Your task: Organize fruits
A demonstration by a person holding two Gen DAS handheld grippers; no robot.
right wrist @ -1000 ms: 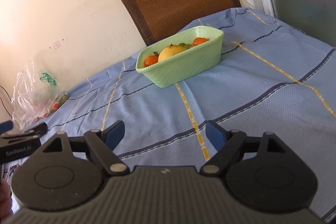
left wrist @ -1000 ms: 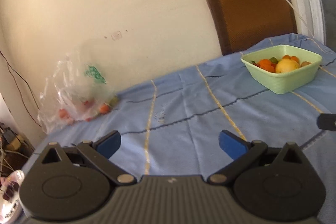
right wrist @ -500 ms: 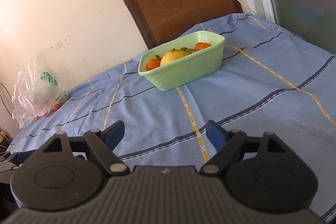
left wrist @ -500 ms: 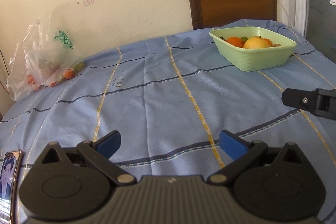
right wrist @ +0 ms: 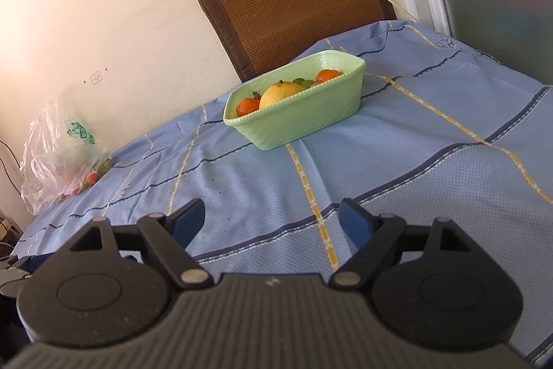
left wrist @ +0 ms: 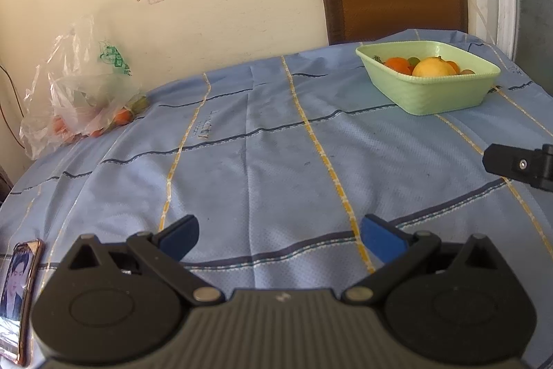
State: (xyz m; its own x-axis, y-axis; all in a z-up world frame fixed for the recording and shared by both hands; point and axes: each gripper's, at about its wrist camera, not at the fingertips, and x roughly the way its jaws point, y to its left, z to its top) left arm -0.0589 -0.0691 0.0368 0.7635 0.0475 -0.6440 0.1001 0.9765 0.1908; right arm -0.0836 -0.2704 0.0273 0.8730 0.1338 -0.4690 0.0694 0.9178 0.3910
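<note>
Both grippers are hovering over the cloth (left wrist: 276, 161), between picks. The left gripper (left wrist: 280, 236) and right gripper (right wrist: 273, 218) are standing wide open, holding nothing. Fruit is sitting in the basket (right wrist: 304, 123); more is lying in the bag (left wrist: 79, 106), well apart. Next move likely calls for the left gripper reaching the bag.

Bright daylight, sharp, fisheye-warped edges

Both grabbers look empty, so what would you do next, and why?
Probably move the left gripper toward the plastic bag by the wall. Both it and the right gripper are open and empty, the green basket already holds fruit, and small orange fruits remain in the bag.
</note>
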